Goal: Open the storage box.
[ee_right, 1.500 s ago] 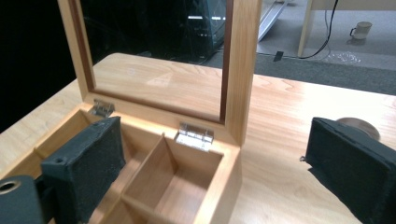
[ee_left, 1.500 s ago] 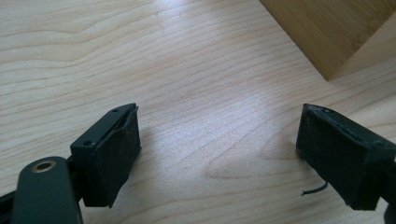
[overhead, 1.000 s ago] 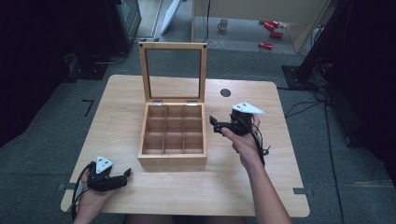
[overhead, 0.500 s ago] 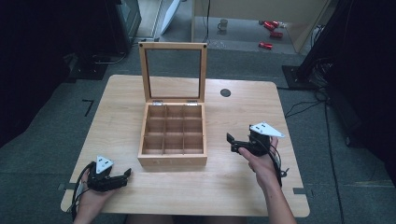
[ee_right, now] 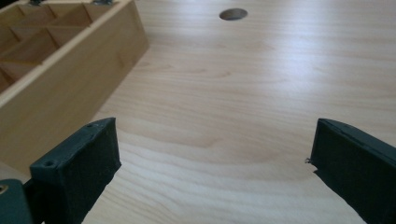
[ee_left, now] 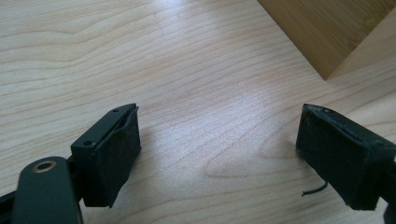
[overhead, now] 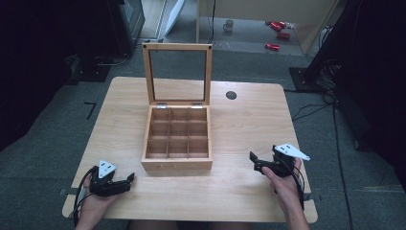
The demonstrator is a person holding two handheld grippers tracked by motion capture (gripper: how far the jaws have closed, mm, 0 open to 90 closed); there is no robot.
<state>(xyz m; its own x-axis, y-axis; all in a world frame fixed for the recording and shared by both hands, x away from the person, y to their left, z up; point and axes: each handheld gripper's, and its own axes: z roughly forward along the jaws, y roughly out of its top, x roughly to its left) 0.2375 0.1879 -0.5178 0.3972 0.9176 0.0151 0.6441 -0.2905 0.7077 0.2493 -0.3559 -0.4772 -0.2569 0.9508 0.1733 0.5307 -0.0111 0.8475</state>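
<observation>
High view: light wooden table (overhead: 249, 120) with a round dark hole (overhead: 231, 95) near the far edge, on grey carpet. Dark equipment stands at both sides; red items (overhead: 276, 33) and a mug (overhead: 230, 24) lie on the floor beyond. Wooden box (overhead: 177, 139) sits at mid-table, its glass-paned lid (overhead: 177, 74) upright on hinges at the far side; nine empty compartments in a three-by-three grid. Left gripper (overhead: 125, 181) rests at the near left corner, jaws apart, nothing held. Right gripper (overhead: 254, 162) is near the right edge, jaws apart, nothing held, well apart from the box.

Left gripper view: left gripper (ee_left: 217, 154) wide open over bare wood grain; a box corner (ee_left: 327, 32) at upper right.

Right gripper view: right gripper (ee_right: 212, 175) wide open, empty; box side wall (ee_right: 70, 84) and compartments at left, hole (ee_right: 233, 14) far off.
</observation>
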